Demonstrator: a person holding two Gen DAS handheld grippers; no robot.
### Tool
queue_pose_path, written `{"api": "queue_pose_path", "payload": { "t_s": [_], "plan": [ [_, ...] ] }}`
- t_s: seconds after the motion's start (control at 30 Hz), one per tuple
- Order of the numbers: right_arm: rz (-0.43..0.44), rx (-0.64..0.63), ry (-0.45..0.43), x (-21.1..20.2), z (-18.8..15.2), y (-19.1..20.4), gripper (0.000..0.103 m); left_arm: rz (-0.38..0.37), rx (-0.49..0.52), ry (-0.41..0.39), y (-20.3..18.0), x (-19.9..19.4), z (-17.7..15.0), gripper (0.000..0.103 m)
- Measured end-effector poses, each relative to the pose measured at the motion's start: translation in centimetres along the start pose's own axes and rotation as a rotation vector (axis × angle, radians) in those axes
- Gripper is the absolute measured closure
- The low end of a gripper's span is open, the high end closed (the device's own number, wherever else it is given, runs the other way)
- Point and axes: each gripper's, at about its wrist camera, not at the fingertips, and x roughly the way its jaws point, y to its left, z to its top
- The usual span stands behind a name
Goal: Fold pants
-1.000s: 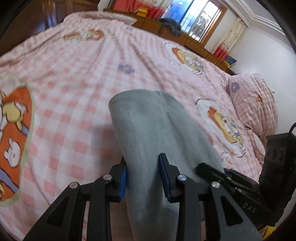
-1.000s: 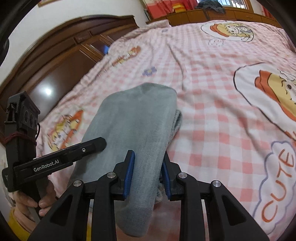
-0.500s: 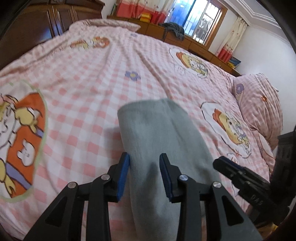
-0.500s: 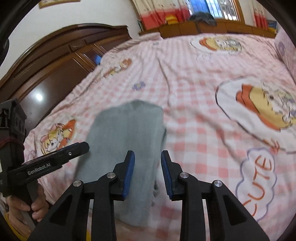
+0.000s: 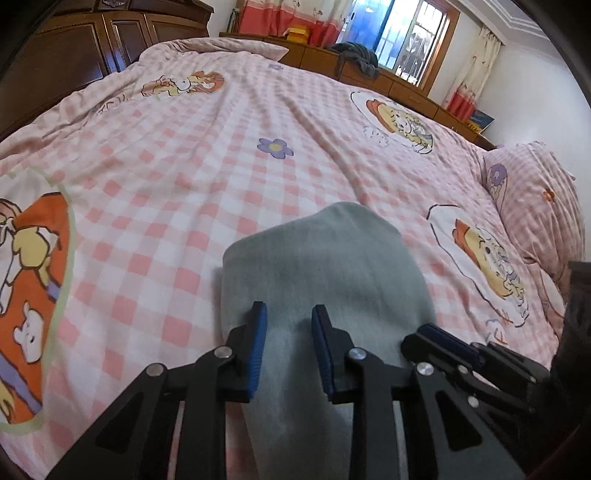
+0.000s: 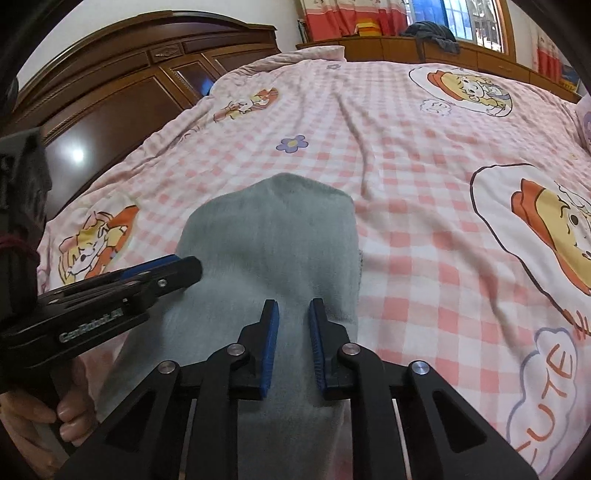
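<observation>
A home bedroom: pink checked cartoon quilt (image 5: 229,155), wooden wardrobe (image 6: 122,96), curtained window (image 5: 406,33).

Left tool (image 5: 286,325) parted, right tool (image 6: 293,319) parted, side by side

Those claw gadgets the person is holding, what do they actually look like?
Each claw, left and right, is a black frame of angular linked bars with silver rivets and two blue-padded fingers. The left one's side reads GenRobot.AI in white.

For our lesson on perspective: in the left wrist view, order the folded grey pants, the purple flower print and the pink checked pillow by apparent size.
1. Folded grey pants, though nearness inflates them.
2. Pink checked pillow.
3. Purple flower print.
</observation>
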Motion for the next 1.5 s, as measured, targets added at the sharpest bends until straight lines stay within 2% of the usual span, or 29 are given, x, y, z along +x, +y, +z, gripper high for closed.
{"api": "queue_pose_path", "payload": {
  "t_s": [0.1,0.23,0.37,0.57,0.77,0.83,0.87,0.93,1.03,1.17,1.23,1.37,1.5],
  "plan": [
    [0.026,0.019,0.01,-1.2,-0.1,-0.1,0.085,-0.009,-0.009,-0.002,-0.1,-1.8,-0.8,0.076],
    [0.045,-0.021,0.011,-3.4,-1.3,0.6,0.085,-0.053,-0.024,0.004,-0.8,-5.0,-2.9,0.076],
    [0.027,-0.076,0.019,-4.9,-3.1,1.4,0.085,-0.056,-0.021,0.025,-1.6,-6.7,-5.6,0.076],
    [-0.022,-0.126,0.053,-5.4,-5.4,1.5,0.085,-0.021,-0.019,0.026,-2.3,-8.1,-8.5,0.076],
    [-0.004,-0.096,0.077,-6.4,-6.5,0.8,0.085,0.023,0.0,0.034,-3.0,-8.8,-9.6,0.076],
    [-0.012,-0.091,0.076,-6.9,-6.7,0.7,0.079,0.038,0.0,0.041,-3.1,-9.0,-9.9,0.074],
    [-0.02,-0.091,0.075,-7.1,-6.7,0.7,0.068,0.045,-0.003,0.045,-3.2,-9.1,-10.1,0.072],
    [-0.029,-0.088,0.075,-7.5,-6.9,0.5,0.059,0.053,-0.011,0.055,-3.2,-9.2,-10.4,0.067],
    [-0.04,-0.083,0.079,-7.6,-7.1,0.4,0.057,0.079,-0.015,0.069,-3.2,-9.1,-10.8,0.057],
    [-0.069,-0.082,0.09,-7.4,-7.4,0.3,0.048,0.11,-0.022,0.088,-3.2,-8.6,-11.0,0.042],
    [-0.073,-0.073,0.093,-7.4,-7.5,0.1,0.047,0.129,-0.023,0.098,-3.2,-8.3,-11.1,0.033],
    [-0.075,-0.048,0.105,-7.1,-7.6,-0.4,0.047,0.171,-0.033,0.111,-2.9,-7.8,-11.1,0.024],
    [-0.07,-0.021,0.117,-6.8,-7.8,-0.7,0.047,0.192,-0.06,0.127,-2.5,-7.3,-11.2,0.02]
  ]
}}
